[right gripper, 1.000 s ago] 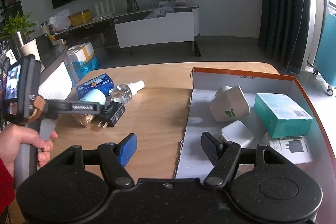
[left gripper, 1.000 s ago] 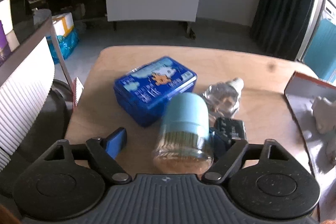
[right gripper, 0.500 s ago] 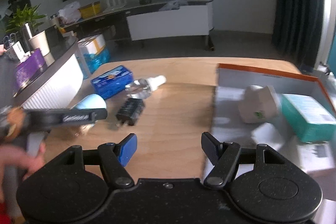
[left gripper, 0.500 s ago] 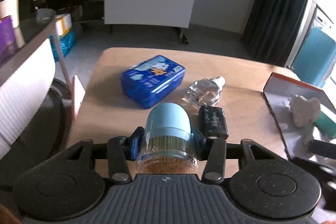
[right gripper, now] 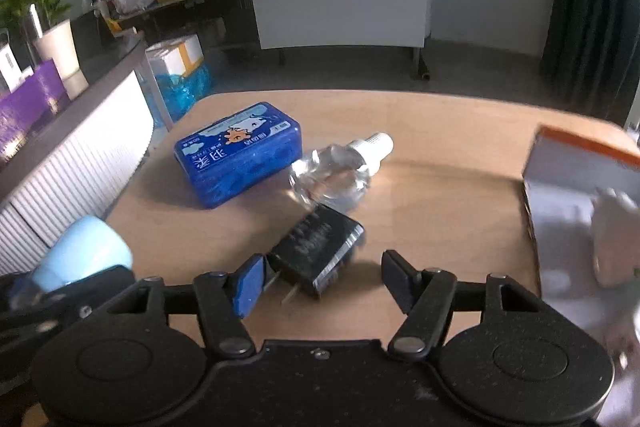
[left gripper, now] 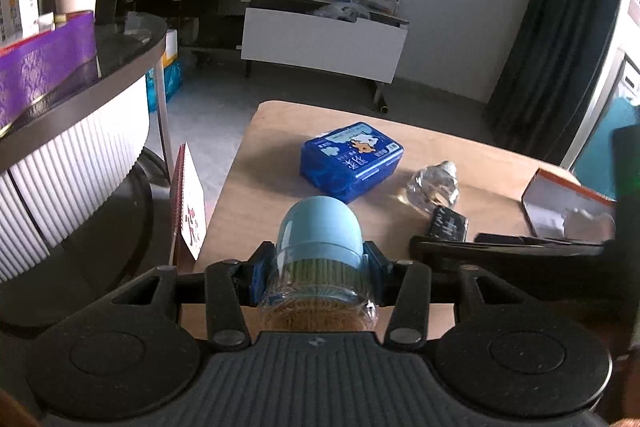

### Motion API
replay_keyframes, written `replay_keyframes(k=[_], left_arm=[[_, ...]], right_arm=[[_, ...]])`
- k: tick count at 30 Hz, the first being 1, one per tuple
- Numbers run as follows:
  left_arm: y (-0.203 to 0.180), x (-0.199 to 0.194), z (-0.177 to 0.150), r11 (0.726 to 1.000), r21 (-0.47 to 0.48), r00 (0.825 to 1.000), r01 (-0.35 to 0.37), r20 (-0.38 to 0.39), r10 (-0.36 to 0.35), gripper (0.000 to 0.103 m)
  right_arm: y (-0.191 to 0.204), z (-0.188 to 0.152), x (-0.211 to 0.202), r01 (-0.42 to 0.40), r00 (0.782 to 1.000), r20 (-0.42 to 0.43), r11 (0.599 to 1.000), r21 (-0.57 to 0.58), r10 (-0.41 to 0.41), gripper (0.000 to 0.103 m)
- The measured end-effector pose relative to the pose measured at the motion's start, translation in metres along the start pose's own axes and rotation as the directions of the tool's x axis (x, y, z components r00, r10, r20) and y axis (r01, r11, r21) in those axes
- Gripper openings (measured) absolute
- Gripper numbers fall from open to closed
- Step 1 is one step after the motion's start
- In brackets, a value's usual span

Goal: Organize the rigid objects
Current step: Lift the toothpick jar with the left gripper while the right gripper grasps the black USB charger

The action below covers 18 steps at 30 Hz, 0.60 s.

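**Left gripper clamped on a jar; right gripper spread above a black plug**

The left gripper point(left gripper: 318, 277) is seen with both blue-padded fingers point(left gripper: 258, 277) pressed against the sides of a clear jar point(left gripper: 318, 259) with a light blue lid, so that the jar is gripped between them and held above the wooden table point(left gripper: 272, 195), lid pointing away from the camera. Thin sticks are visible through the jar's clear wall. In the right wrist view, the same jar point(right gripper: 84, 255) is glimpsed at the lower left edge, held by the left gripper.

The right gripper point(right gripper: 320, 281) is shown with its fingers spread wide and nothing held. A black plug adapter point(right gripper: 320, 251) lies on the table point(right gripper: 440, 187) between and just ahead of the fingertips, its two metal prongs pointing toward the camera; whether the left pad touches it cannot be told.

Just beyond the adapter, and touching or nearly touching it, a clear bottle point(right gripper: 336, 175) with a white cap lies on its side. To its left a blue rectangular tin point(right gripper: 240, 153) with a cartoon print rests flat on the table. The same tin point(left gripper: 352, 159), bottle point(left gripper: 432, 183) and adapter point(left gripper: 448, 223) are seen ahead of the held jar in the left view.

At the right edge, an orange-rimmed cardboard box point(right gripper: 580, 163) rests on the table, with a blurred white object point(right gripper: 612, 239) inside it.
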<state>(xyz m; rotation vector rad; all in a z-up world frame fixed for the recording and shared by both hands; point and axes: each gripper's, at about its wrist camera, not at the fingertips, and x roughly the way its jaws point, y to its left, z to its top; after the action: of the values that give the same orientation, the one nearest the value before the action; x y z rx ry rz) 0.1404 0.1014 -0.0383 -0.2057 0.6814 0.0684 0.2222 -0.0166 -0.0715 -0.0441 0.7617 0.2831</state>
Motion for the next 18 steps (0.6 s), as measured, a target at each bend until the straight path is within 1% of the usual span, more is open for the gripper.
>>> replay_keyframes(k=[1, 5, 8, 11, 15, 18], left_arm=[[0.0, 0.002, 0.001, 1.0, -0.009, 1.0, 0.004, 0.001, -0.004, 0.047], [0.0, -0.002, -0.001, 1.0, -0.013, 1.0, 0.013, 0.011, -0.013, 0.047], [0.0, -0.004, -0.002, 1.0, -0.009, 1.0, 0.011, 0.018, -0.011, 0.047], [0.0, -0.006, -0.003, 1.0, -0.011, 1.0, 0.017, 0.018, -0.016, 0.047], [-0.004, -0.012, -0.006, 0.999, -0.01, 0.999, 0.052, 0.007, -0.052, 0.047], [-0.012, -0.02, -0.009, 0.998, 0.011, 0.998, 0.065, 0.005, -0.065, 0.047]], right_arm=[[-0.001, 0.001, 0.002, -0.002, 1.0, 0.013, 1.0, 0.003, 0.002, 0.069], [-0.005, -0.002, 0.001, -0.009, 1.0, 0.029, 1.0, 0.013, 0.008, 0.067], [-0.012, -0.007, -0.008, -0.011, 1.0, 0.023, 1.0, 0.024, 0.01, 0.067], [-0.016, -0.013, -0.026, -0.016, 0.999, 0.038, 1.0, 0.01, 0.016, 0.067], [-0.021, -0.023, -0.063, -0.029, 0.997, 0.074, 0.999, -0.026, 0.03, 0.067], [-0.024, -0.03, -0.088, -0.032, 0.995, 0.091, 0.999, -0.04, 0.036, 0.067]])
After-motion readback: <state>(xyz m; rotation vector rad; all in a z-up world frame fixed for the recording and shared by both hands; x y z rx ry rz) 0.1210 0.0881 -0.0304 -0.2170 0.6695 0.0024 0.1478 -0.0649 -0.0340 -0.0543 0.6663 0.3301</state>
